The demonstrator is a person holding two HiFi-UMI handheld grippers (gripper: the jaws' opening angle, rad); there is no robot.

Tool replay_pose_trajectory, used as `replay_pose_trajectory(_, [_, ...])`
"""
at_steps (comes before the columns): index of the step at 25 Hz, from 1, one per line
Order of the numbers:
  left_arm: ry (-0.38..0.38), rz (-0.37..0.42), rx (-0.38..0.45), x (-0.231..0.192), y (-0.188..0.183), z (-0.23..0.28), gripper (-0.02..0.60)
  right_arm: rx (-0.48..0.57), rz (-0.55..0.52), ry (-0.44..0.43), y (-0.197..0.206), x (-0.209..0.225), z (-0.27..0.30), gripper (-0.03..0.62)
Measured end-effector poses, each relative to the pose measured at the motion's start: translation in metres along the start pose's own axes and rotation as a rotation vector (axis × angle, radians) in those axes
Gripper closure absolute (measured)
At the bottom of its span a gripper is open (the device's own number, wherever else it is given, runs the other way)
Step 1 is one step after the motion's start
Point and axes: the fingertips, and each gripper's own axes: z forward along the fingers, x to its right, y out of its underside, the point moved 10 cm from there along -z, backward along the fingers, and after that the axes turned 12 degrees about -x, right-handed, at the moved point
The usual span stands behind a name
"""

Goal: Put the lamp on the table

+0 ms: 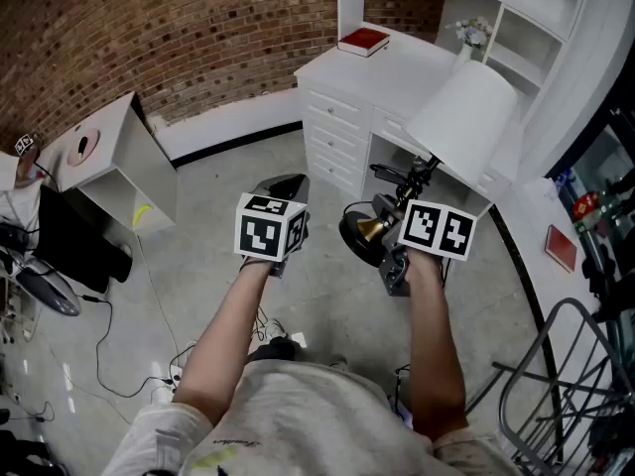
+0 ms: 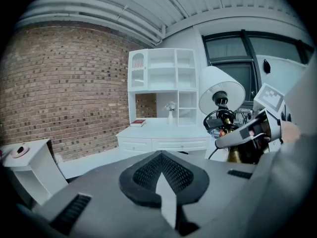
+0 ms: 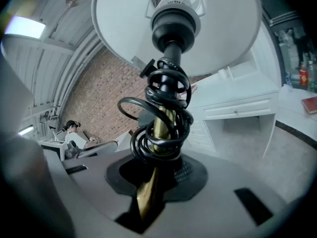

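Head view: white worktop (image 1: 397, 67) at twelve o'clock, grey floor (image 1: 213, 181) below.
Left gripper (image 1: 288, 184): clenched on nothing, jaws met, at nine o'clock from the base of the lamp (image 1: 464, 117).
Right gripper (image 1: 387, 228): grasping the lamp's brass stem under its coiled black cord (image 3: 163, 78).
Lamp: held in the air, tilted, white shade toward one o'clock, before the worktop's front edge.

Loses the lamp (image 3: 173, 33) shade's rim past the right gripper view's top edge; swallows the brass stem's lower end between the right hand-held gripper (image 3: 151, 182) jaws
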Motion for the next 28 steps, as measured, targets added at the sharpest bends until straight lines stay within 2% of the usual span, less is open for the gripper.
replay_pose_trajectory(7, [-0.003,0.011,-0.005,0.0,-0.004,0.007,0.589,-0.009,0.0,0.011,-0.003,0.005,0.002,0.508])
replay_pose_trajectory(13, [0.032,-0.011,0.001,-0.017,-0.004,0.031,0.589,-0.007,0.008,0.038,-0.009,0.013,0.017,0.508])
replay_pose_trajectory(22, [0.098,0.006,0.035,-0.079,-0.043,0.085,0.589,0.015,0.033,0.103,-0.061,0.011,0.065,0.508])
replay_pose_trajectory(28, [0.176,-0.012,0.067,-0.121,-0.069,0.117,0.589,0.034,0.052,0.146,-0.093,0.008,0.098,0.508])
